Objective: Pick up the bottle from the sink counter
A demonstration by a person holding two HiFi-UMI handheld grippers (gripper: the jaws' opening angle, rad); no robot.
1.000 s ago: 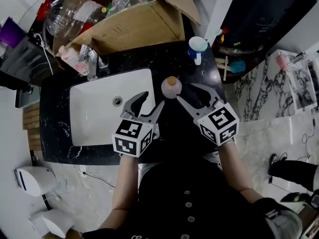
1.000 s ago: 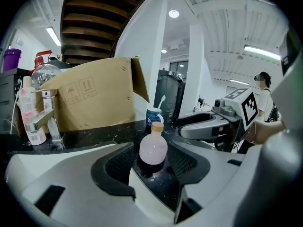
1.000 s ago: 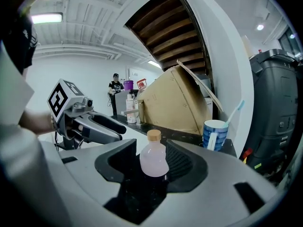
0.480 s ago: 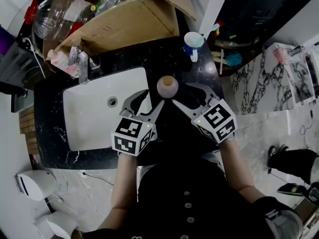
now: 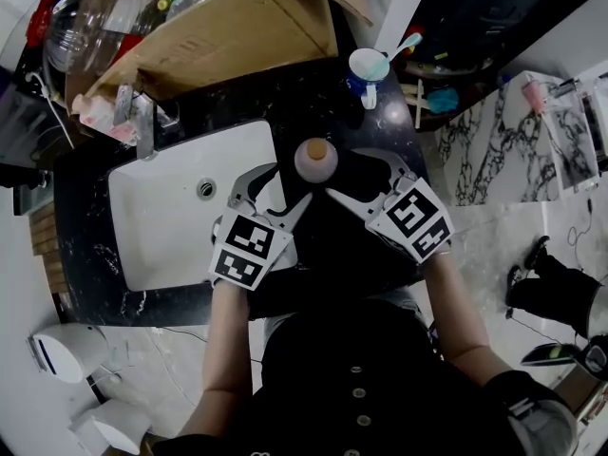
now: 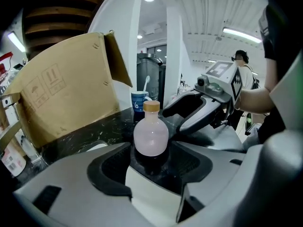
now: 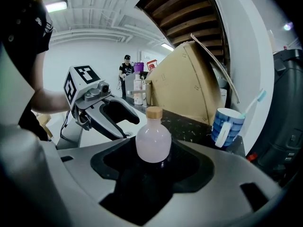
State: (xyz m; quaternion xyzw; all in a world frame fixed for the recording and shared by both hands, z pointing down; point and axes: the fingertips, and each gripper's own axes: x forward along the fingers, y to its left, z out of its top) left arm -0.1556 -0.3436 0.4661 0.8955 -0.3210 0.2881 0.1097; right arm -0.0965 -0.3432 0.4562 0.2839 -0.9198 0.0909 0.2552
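Note:
A small round pale-pink bottle (image 5: 315,160) with a tan cap stands upright on the black counter (image 5: 313,103), just right of the sink. My left gripper (image 5: 280,190) reaches in from its near left, my right gripper (image 5: 361,174) from its near right. Both sets of jaws are opening. In the left gripper view the bottle (image 6: 151,135) stands at the mouth of the left gripper (image 6: 151,169), untouched. The right gripper view shows the bottle (image 7: 153,141) likewise just ahead of the right gripper (image 7: 154,174), no pad pressing on it.
The white sink basin (image 5: 180,207) with a faucet (image 5: 144,126) lies left of the bottle. A large cardboard box (image 5: 218,36) of plastic items fills the back of the counter. A blue mug with a toothbrush (image 5: 368,69) stands behind the bottle. A person (image 7: 125,67) stands far off.
Both grippers' jaws have spread wider and sit slightly closer round the bottle. The bottle has stayed where it stood on the counter.

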